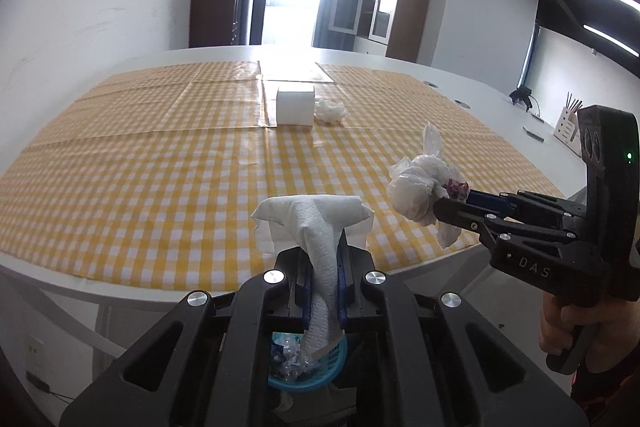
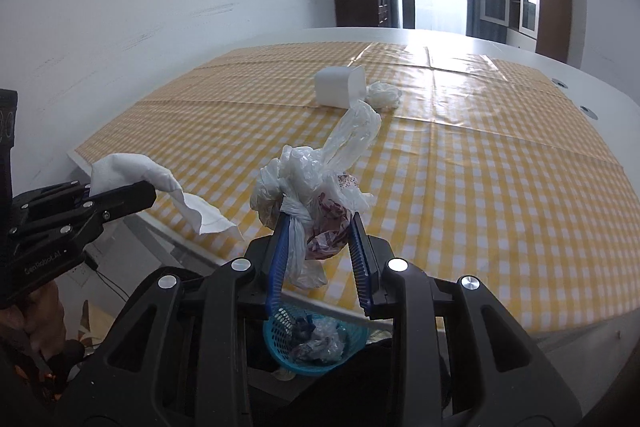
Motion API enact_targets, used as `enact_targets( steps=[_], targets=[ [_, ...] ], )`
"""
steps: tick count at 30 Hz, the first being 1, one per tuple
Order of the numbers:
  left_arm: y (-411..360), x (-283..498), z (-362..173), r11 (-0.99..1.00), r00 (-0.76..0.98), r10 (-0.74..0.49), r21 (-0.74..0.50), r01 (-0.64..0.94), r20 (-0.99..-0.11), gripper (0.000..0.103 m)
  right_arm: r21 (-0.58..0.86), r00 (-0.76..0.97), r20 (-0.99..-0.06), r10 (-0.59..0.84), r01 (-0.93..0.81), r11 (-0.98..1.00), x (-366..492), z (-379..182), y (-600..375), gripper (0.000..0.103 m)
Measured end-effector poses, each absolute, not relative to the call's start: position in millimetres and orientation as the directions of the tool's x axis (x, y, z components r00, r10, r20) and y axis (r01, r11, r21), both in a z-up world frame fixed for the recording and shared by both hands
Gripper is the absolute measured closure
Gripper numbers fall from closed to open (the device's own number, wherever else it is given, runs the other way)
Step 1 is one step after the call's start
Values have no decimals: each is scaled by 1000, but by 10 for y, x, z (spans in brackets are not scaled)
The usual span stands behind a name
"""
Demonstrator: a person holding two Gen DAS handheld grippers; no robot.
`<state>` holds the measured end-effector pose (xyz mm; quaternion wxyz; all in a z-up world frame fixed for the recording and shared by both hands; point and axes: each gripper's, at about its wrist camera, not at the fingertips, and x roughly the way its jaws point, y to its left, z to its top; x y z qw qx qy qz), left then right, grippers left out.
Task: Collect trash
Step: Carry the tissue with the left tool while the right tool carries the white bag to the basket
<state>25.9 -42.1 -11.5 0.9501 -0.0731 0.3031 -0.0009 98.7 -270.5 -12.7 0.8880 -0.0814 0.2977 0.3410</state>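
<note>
My left gripper [image 1: 324, 259] is shut on a white paper towel [image 1: 316, 223] and holds it above the table's near edge; it also shows in the right wrist view [image 2: 120, 193] with the towel [image 2: 168, 187] hanging out. My right gripper [image 2: 320, 227] is shut on a knotted white plastic bag [image 2: 312, 187] with red-patterned trash inside; it shows in the left wrist view [image 1: 444, 203] with the bag [image 1: 420, 191]. A blue mesh basket [image 2: 280, 331] holding trash sits below both grippers, also in the left wrist view [image 1: 336, 359].
The table [image 1: 64, 279] carries a yellow checked cloth [image 1: 160, 155]. On it stand a white tissue roll [image 1: 295, 105] and a crumpled white wad [image 1: 330, 110], both far off. A stand with sticks [image 1: 568, 125] is at the right.
</note>
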Motion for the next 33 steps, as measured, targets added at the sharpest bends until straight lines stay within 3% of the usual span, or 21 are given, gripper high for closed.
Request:
enact_targets(
  steps=[15,33],
  targets=[
    [-433,-652,-67,993,827,14,-87,-76,-562,95,52,506,-614,607,-740,670,49,-519,-2693,76],
    [-330,-393,-1081,985,672,-54,-151,-87,-739,95,109,356,-783,510,-728,676,172,-1607,-2467,76]
  ],
)
